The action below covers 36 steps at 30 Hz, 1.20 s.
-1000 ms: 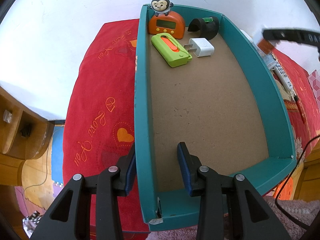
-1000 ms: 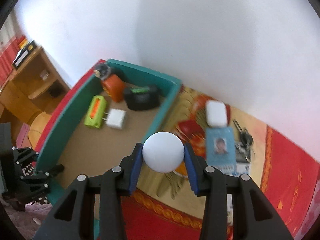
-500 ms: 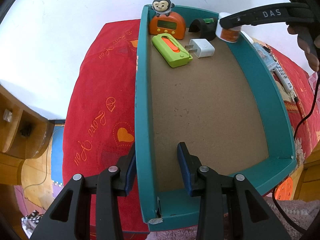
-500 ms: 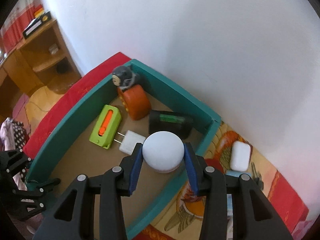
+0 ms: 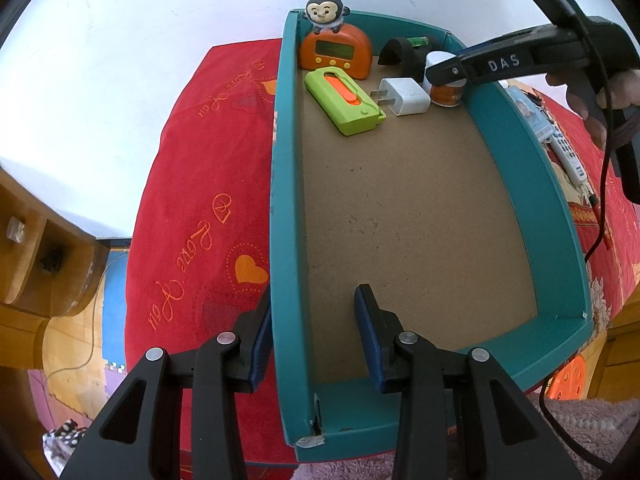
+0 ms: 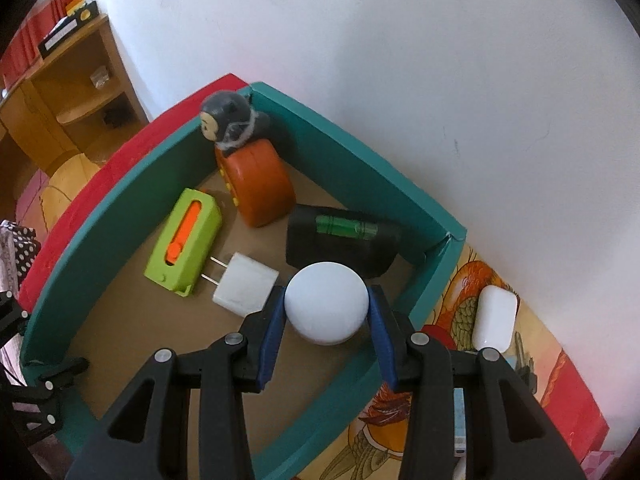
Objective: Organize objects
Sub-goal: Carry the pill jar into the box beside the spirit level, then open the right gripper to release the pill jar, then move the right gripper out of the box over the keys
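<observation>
While the right tool [image 6: 326, 322] clamps a white-capped jar [image 6: 326, 307] low in the teal box's [image 5: 516, 152] far corner, beside the white charger [image 6: 245, 289], open cardboard floor spreads nearer. Only the left view shows its orange label; the left tool [image 5: 310, 334] grips the box's near wall.

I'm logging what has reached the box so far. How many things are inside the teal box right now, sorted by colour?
Orange: 1, clock with monkey figure
Green: 1, green gadget
White: 2, charger plug, white-capped jar held by right gripper
Black: 1, level
Total: 5
</observation>
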Each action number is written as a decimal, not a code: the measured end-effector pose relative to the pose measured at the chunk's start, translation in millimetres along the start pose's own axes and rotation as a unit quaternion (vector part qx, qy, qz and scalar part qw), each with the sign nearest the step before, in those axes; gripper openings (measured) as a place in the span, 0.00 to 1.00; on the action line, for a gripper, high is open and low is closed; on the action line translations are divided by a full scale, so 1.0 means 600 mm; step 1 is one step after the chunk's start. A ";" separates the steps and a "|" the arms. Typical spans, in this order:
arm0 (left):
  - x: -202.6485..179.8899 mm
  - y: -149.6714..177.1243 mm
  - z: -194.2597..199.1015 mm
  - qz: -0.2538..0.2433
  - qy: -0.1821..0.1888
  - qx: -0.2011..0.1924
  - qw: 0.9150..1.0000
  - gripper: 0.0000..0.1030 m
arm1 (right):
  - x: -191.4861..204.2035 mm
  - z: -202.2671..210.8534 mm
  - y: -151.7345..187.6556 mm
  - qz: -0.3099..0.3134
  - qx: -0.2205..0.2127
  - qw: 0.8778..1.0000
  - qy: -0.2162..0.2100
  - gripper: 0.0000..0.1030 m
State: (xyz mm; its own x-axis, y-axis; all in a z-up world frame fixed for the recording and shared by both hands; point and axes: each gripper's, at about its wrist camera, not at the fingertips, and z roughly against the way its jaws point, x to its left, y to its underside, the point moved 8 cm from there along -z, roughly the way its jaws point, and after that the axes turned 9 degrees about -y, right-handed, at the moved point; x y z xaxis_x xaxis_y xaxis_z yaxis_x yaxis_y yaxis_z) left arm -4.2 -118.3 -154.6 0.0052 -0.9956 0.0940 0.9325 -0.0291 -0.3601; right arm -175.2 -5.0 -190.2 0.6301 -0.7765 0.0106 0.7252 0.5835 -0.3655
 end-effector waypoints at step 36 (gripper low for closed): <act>0.004 0.005 0.003 0.002 0.003 0.000 1.000 0.37 | -0.144 0.170 0.212 -0.231 -0.069 0.970 -0.001 0.58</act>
State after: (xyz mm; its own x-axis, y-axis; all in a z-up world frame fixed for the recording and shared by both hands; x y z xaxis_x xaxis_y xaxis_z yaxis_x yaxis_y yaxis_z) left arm -0.6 -120.6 -153.7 0.0077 -0.9962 0.0867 0.9322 -0.0242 -0.3610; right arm -109.1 160.4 -142.4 0.2465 -0.9472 0.2050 0.8870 0.1353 -0.4415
